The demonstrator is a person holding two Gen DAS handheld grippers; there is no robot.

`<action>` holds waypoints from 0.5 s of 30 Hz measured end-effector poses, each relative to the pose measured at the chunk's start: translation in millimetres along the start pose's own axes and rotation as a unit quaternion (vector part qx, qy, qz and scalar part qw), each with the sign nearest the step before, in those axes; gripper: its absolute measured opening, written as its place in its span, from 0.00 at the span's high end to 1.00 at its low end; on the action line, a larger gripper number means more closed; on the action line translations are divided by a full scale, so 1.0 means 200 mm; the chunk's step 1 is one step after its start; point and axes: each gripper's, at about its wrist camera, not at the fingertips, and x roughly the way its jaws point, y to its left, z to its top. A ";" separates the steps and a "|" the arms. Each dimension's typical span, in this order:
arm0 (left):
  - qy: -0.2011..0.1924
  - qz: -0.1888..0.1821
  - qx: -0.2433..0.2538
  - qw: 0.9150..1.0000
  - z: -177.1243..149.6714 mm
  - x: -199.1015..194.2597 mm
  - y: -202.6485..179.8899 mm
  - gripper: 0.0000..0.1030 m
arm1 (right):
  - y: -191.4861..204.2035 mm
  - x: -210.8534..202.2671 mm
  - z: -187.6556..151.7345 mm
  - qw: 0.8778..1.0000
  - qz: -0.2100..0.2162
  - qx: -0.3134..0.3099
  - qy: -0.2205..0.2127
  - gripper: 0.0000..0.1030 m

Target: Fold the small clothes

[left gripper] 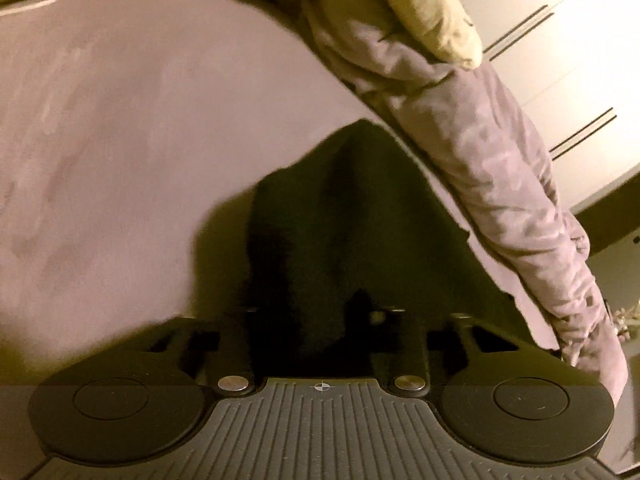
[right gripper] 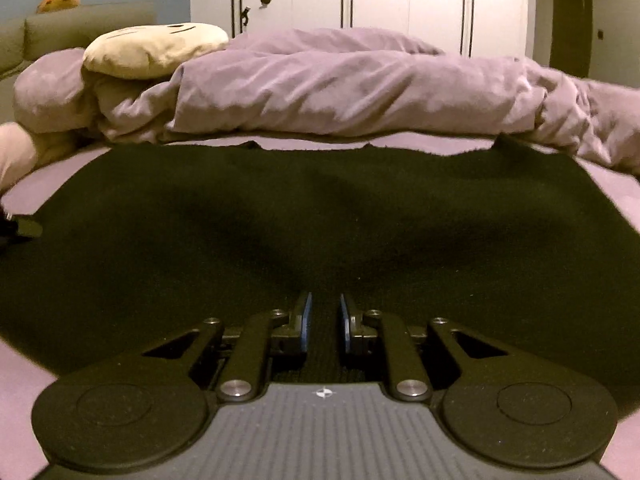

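Note:
A dark garment (right gripper: 320, 208) lies spread flat on the purple bed sheet (right gripper: 32, 184) and fills most of the right wrist view. My right gripper (right gripper: 324, 308) rests at its near edge. The blue pads (right gripper: 307, 316) stand a narrow gap apart, with a strip of the dark cloth pinched between them. In the left wrist view the same dark garment (left gripper: 340, 208) rises in a tented fold from my left gripper (left gripper: 324, 312). The cloth is gathered in its jaws and hides the fingertips.
A crumpled purple duvet (right gripper: 340, 88) lies along the far side of the bed, with a cream pillow (right gripper: 156, 48) on it. White wardrobe doors (right gripper: 400, 0) stand behind, and a grey-green sofa (right gripper: 80, 24) is at the far left. Bare purple sheet (left gripper: 120, 120) stretches left of the left gripper.

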 end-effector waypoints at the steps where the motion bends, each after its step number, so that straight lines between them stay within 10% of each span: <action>1: -0.006 0.000 0.007 1.000 0.01 -0.02 -0.03 0.77 | 0.00 0.01 -0.01 1.000 0.002 0.000 -0.001 0.86; 7: -0.053 -0.027 0.109 0.992 0.03 -0.19 -0.35 0.81 | -0.04 0.00 -0.03 1.000 0.018 0.016 -0.011 0.86; 15: -0.058 -0.115 0.275 0.953 -0.24 -0.25 -1.11 0.82 | -0.10 -0.02 -0.02 0.998 0.046 0.049 -0.019 0.86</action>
